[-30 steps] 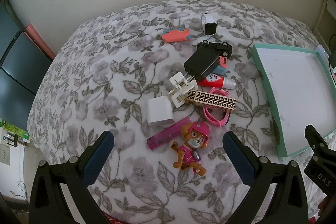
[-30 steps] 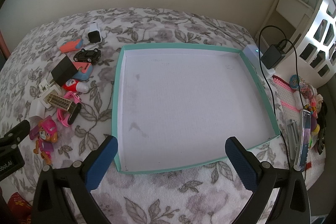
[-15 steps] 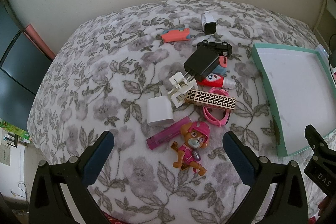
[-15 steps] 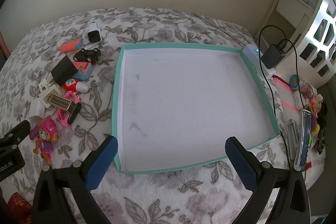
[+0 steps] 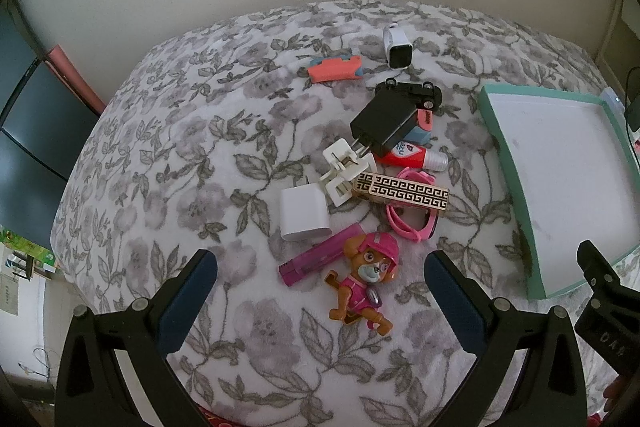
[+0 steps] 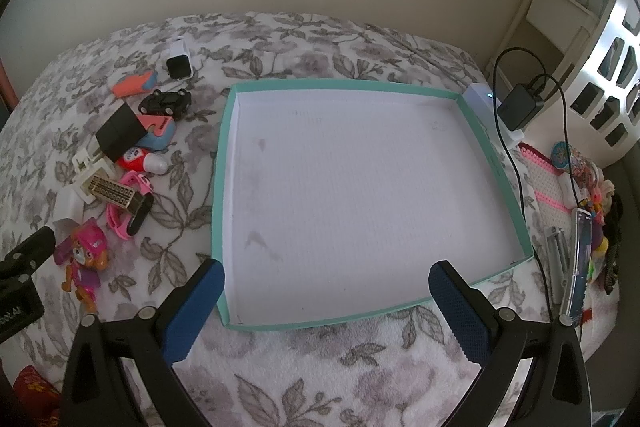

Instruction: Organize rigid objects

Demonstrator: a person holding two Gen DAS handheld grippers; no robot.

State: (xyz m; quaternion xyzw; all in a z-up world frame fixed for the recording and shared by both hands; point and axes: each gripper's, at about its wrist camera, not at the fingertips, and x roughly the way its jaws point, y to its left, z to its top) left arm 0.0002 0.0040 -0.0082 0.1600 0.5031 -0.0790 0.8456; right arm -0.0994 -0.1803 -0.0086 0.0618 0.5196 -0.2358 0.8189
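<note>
the left gripper (image 5: 320, 275) hangs over a flower-patterned blanket (image 5: 168, 155) with its blue-padded fingers (image 5: 188, 301) spread wide and nothing between them. just ahead of it lies a pile of small things. at the pile's left edge sits a white charger cube (image 5: 302, 213), with a magenta tube (image 5: 320, 259) slanting just below it and a white plastic clip (image 5: 342, 173) touching its upper right corner. a pink toy pup (image 5: 366, 281) lies nearest the gripper, beside the tube. farther back, a black adapter (image 5: 384, 123) rests on top of a red and white bottle (image 5: 412, 157), and a gold patterned bar (image 5: 400, 191) lies across a pink wristband (image 5: 412, 223). beyond these are a black toy car (image 5: 412, 93), a coral toy (image 5: 336, 69) and a white smartwatch (image 5: 398, 47). to the right of the pile sits a teal-rimmed tray (image 6: 222, 163), its white floor bare. the right gripper (image 6: 326, 301) hovers over the tray's near edge, fingers (image 6: 460, 311) likewise wide apart and holding nothing. past the tray's right side a black power brick (image 6: 520, 105) with its cable lies near a heap of colourful clutter (image 6: 580, 187).
</note>
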